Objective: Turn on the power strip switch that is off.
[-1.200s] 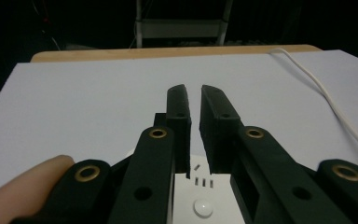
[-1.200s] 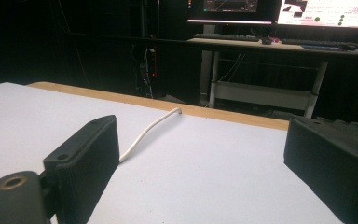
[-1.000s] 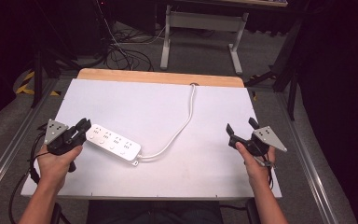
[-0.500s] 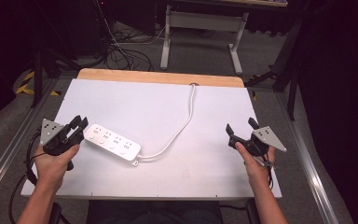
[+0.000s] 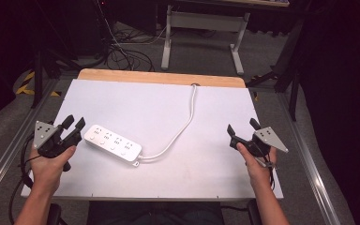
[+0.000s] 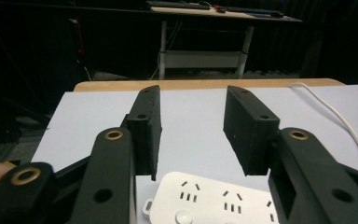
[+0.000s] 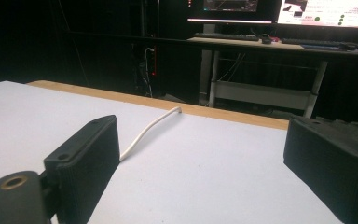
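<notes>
- Surface (image 5: 168,101), white: power strip (image 5: 112,144) lies at its left, its near end just beside the left claw (image 5: 73,123); cord (image 5: 185,123) runs back to a hole at the far edge
- Left claw part-open, jaws just been opening, nothing between them; a skewed approach could shove the strip sideways
- Cord could drag taut if the strip is lifted
- Right claw (image 5: 242,127) wide, empty, well apart; too far to steady anything

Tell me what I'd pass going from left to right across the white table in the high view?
Left gripper → white power strip → its white cable, curving up to a hole near the table's far edge → bare white table top → right gripper.
</notes>
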A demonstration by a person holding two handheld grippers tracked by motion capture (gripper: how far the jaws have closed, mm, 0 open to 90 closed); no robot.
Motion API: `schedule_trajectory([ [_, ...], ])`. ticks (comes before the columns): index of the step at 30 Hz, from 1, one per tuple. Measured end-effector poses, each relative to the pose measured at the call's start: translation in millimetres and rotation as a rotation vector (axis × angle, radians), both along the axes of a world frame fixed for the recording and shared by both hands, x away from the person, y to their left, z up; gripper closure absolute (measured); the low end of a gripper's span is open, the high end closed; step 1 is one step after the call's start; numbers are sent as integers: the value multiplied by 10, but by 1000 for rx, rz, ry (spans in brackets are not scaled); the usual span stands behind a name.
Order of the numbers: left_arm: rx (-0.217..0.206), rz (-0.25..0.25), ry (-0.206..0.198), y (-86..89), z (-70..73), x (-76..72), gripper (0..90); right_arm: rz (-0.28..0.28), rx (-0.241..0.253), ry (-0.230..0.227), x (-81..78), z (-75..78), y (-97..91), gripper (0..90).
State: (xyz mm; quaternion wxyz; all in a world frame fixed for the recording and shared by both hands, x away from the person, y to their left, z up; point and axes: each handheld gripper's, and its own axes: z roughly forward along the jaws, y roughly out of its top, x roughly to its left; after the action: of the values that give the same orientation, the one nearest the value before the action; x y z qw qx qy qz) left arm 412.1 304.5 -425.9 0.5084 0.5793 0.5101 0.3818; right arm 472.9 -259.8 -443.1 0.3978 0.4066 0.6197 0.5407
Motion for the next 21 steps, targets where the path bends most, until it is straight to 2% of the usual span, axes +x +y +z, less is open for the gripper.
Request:
schedule_trajectory([
  [8,-11,3,-3,15,9,-10,514,0,0,1,1,-2,0,111],
  [14,-23,-3,-21,28,12,-17,427,0,1,2,0,-1,-1,112],
  [21,0,-13,-34,10,9,-14,308,1,2,3,-3,1,-2,113],
])
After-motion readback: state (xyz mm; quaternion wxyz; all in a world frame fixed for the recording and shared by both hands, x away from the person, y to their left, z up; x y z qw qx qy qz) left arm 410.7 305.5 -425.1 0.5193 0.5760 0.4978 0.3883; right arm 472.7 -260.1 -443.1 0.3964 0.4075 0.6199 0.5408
